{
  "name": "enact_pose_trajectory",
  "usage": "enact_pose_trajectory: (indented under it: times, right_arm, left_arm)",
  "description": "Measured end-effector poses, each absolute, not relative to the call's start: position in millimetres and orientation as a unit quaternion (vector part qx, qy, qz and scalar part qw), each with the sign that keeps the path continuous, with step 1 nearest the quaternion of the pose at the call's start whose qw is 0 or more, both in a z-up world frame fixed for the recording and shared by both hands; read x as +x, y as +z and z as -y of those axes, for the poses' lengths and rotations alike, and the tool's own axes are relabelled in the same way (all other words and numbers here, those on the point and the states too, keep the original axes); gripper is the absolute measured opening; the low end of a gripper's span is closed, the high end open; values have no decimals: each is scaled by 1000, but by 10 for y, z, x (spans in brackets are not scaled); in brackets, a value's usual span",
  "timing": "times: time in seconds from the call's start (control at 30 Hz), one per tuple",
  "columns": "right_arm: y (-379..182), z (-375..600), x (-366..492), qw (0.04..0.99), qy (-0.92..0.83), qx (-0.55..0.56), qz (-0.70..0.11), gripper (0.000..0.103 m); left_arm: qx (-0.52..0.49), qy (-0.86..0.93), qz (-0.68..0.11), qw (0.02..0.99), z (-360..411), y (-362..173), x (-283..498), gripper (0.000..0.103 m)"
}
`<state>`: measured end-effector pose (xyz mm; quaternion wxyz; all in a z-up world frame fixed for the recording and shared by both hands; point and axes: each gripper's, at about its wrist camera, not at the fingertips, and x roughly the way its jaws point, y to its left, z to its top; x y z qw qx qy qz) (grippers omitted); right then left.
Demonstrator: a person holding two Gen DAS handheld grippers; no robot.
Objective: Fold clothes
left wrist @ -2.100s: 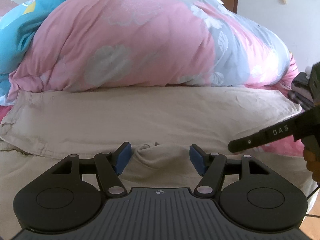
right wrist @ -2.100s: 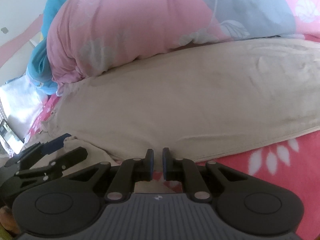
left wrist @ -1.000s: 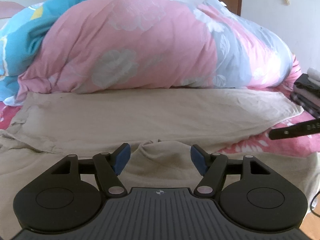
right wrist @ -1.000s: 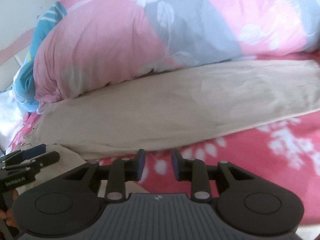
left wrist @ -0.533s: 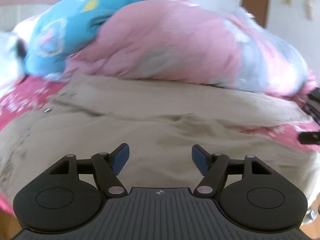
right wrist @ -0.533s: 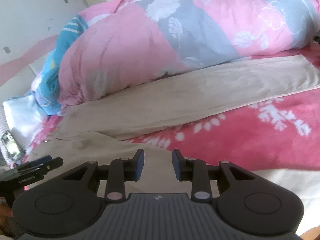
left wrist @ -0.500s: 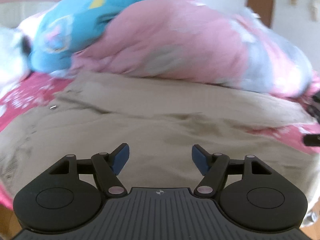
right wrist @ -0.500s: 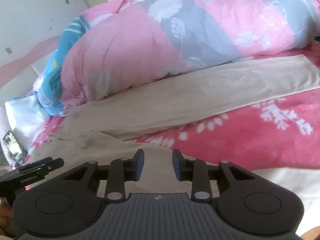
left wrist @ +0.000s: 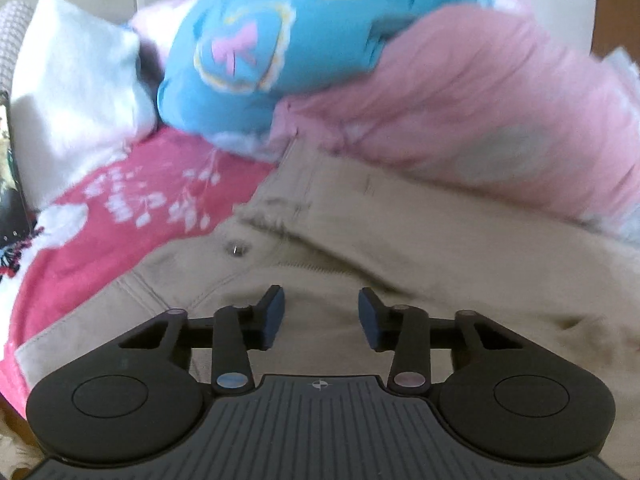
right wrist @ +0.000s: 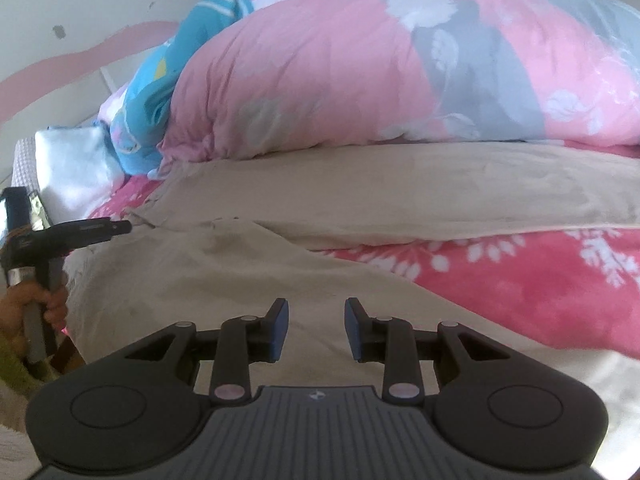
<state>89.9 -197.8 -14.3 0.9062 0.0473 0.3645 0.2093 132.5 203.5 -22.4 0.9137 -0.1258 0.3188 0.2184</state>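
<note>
Grippers first: my left gripper [left wrist: 321,316] and right gripper [right wrist: 316,330] both have fingers spread, gripping nothing, over beige trousers [right wrist: 360,196] laid flat on pink sheet [right wrist: 540,272]. Waist button [left wrist: 236,249] ahead of left; duvet [right wrist: 400,60] behind, touching far leg.

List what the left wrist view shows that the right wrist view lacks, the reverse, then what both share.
Left wrist only: the trousers' metal button at the waistband, and the left gripper, jaws open.

Right wrist only: the far trouser leg laid out full length, a hand on the other gripper's handle, and the right gripper, jaws open.

Both: beige trousers, pink duvet, blue bedding, red floral sheet.
</note>
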Motion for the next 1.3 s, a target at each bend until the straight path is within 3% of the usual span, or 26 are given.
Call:
enact_pose_trajectory:
  times: [0.37,0.5,0.8,1.03,1.3]
  right_arm:
    - [-257,1690,1108,890,225,34,-395,33]
    - [-308,1622,1131,886,232,35,-400,35]
    - [-336,1588,1126,886,229,39,-402,35]
    - [-336,1582,1041,887,229,43,-399,36]
    - [-321,1494,987,883,241,48,-400,37]
  left_arm:
    - [-163,219,-287,918,-2211,-204,1306,39]
    - [-137,236,-328,904,-2354,-356,1484,40]
    - [-117,255,-318,906,-2488,-439,1597,45]
    - [-166,267,-243,918,-2585,-290,1206,48]
    - [-174,308,-174,919,-2417,-67,264,68]
